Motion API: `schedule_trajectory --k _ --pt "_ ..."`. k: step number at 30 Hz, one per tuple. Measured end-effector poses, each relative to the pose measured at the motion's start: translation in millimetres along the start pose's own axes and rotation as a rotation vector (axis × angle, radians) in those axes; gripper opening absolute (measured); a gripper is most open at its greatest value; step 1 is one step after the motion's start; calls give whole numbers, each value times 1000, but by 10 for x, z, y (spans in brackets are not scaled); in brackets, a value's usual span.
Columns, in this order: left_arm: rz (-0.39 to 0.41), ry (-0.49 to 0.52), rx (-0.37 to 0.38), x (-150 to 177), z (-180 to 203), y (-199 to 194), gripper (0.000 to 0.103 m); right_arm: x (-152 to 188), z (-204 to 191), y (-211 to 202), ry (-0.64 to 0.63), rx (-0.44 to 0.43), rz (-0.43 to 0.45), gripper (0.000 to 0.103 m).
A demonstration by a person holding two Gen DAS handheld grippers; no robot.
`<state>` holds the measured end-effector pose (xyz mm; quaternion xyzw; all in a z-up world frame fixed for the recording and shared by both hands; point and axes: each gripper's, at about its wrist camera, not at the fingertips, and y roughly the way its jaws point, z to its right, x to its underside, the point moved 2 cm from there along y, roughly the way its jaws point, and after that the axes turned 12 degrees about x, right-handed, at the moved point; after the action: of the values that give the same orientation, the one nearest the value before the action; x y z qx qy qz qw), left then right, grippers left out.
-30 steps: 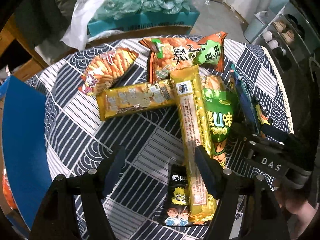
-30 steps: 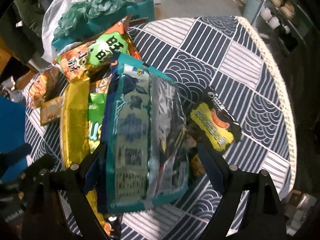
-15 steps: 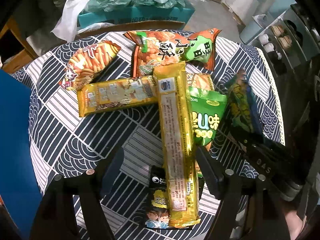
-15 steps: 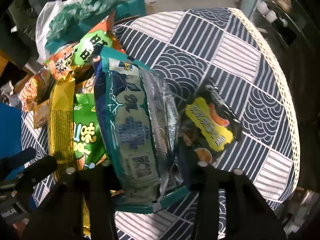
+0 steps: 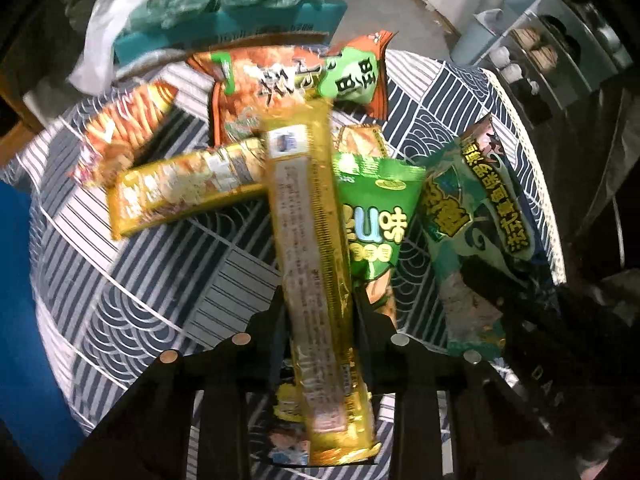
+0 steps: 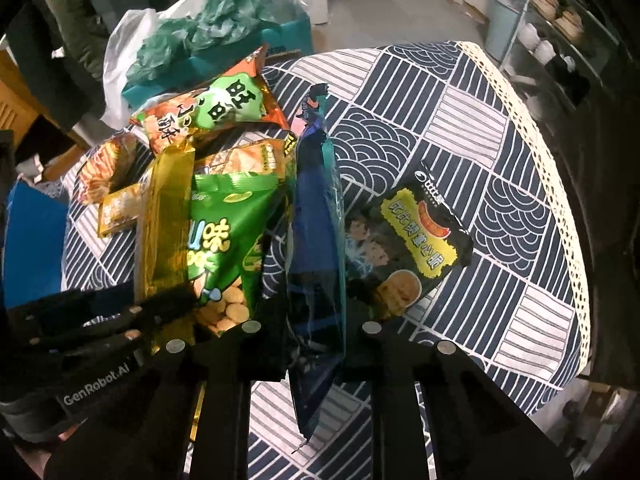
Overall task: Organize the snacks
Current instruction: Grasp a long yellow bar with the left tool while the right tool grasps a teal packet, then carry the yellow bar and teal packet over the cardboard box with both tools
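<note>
My left gripper is shut on a long gold snack pack that runs away from me over the pile. My right gripper is shut on a teal snack bag, held on edge; it also shows in the left wrist view. On the round table lie a green bag, an orange and green bag, a second gold pack, a red stick-snack bag and a black and yellow bag.
The table has a navy and white patterned cloth with a lace edge at the right. A teal box with plastic bags stands behind the table. A blue object is at the left. Shelves stand at the far right.
My left gripper moved right and shut on the long gold pack. My right gripper shut on the teal bag and turned it from flat to on edge.
</note>
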<state>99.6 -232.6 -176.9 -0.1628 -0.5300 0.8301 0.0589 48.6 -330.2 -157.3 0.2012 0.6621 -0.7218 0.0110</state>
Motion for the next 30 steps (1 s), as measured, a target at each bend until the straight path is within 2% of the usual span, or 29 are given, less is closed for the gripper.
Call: schedule_trajectory --k 6,24,30 --pt "47 6 -8 13 -85 -215 28 -12 -84 -51 10 -7 16 15" --pt "141 30 10 213 -78 -900 29 80 -236 -570 -22 -18 126 15" --pt "192 66 -45 274 -120 -1143 29 92 -287 -760 -40 -20 168 15"
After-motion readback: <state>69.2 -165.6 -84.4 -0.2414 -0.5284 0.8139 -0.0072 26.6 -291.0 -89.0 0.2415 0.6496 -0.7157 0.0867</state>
